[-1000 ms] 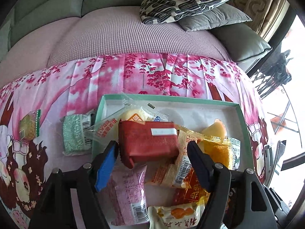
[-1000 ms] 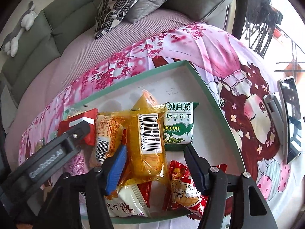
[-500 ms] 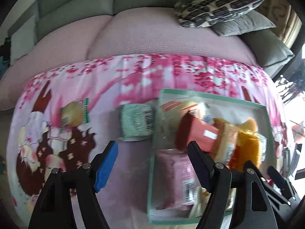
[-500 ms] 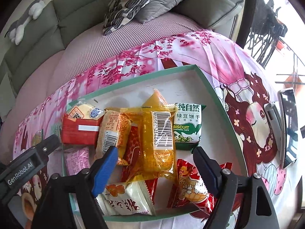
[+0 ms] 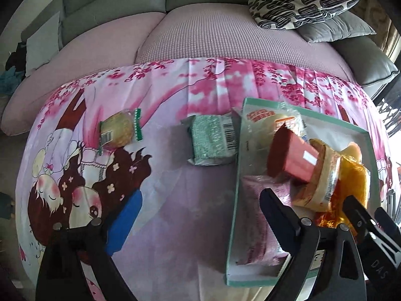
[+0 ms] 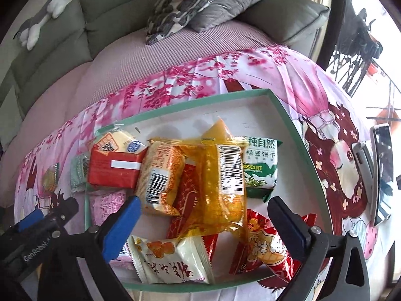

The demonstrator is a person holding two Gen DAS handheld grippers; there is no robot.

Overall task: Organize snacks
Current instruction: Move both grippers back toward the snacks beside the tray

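The green speckled foil snack packet [image 5: 213,139] is lying on the pink cartoon-print cloth [image 5: 165,200] just outside the shallow green-rimmed white tray [image 5: 235,175], with a round yellow cookie in clear wrap [image 5: 117,130] sitting farther off. The left gripper [image 5: 198,215] has just been opening — it is hovering empty, jaws wide, straddling the tray's rim. The right gripper [image 6: 200,215], likewise just spread and holding nothing, is hanging over the heaped orange cellophane pack [image 6: 220,175] — a careless drop is likely snagging the rim or toppling that pile.
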